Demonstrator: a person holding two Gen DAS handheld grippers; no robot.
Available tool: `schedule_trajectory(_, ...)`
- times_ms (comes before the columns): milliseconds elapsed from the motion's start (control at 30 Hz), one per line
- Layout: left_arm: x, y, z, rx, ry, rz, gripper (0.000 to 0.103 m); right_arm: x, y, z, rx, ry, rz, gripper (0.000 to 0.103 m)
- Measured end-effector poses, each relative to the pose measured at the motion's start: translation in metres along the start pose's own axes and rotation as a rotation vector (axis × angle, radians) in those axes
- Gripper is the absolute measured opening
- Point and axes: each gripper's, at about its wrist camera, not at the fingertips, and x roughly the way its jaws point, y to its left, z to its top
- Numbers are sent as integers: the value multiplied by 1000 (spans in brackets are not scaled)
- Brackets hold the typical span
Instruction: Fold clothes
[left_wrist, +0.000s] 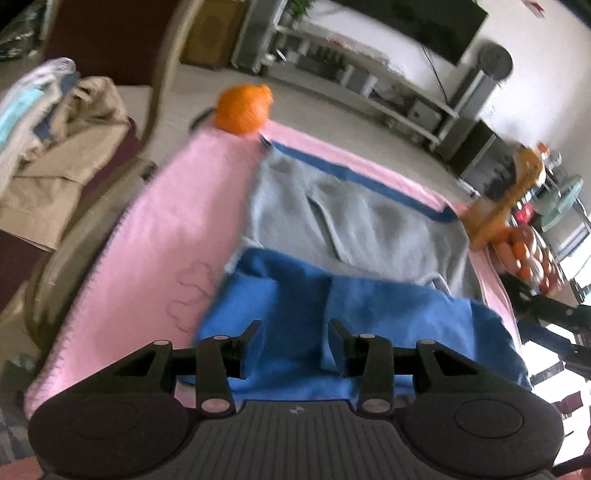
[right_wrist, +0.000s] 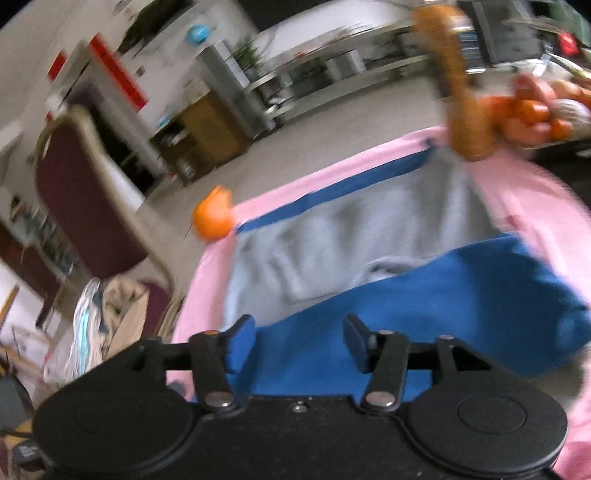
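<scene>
A grey sweatshirt (left_wrist: 362, 221) with a blue hem band (left_wrist: 354, 177) lies flat on a pink blanket (left_wrist: 147, 240). Its blue sleeves (left_wrist: 369, 306) are folded across the near part. My left gripper (left_wrist: 295, 332) hovers over the blue fabric, jaws apart, and no pad is seen pressing on the cloth. In the right wrist view the same grey body (right_wrist: 332, 236) and blue sleeve part (right_wrist: 443, 295) lie on the blanket (right_wrist: 524, 192). My right gripper (right_wrist: 299, 328) stands open above the blue cloth, gripping nothing.
An orange ball-like object (left_wrist: 242, 109) sits at the blanket's far corner. A dark red chair (right_wrist: 81, 206) to the left bears a pile of clothes (left_wrist: 55, 147). Fruit (left_wrist: 528, 254) and a tan wooden piece (left_wrist: 509, 199) stand at the right edge.
</scene>
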Motion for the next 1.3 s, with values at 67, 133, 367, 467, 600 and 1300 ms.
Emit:
schedule_trajectory(67, 9, -8, 0, 12, 31, -14, 44, -12, -39, 6, 47, -4, -18, 58)
schedule_trajectory(133, 24, -13, 3, -11, 81, -43, 44, -14, -79, 6, 116, -2, -23, 57)
schedule_trajectory(367, 80, -24, 18, -56, 202, -57, 48, 12, -154, -9, 373, 77, -60, 38)
schedule_trajectory(467, 94, -20, 17, -75, 212, -71, 45, 17, -159, -9, 363, 96, -163, 39)
schedule_trajectory(600, 108, -16, 18, -81, 221, -82, 41, 28, -163, -10, 327, 133, -311, 39)
schedule_trajectory(1300, 28, -83, -13, 295, -157, 148, 5, 15, -159, -15, 271, 62, -314, 51)
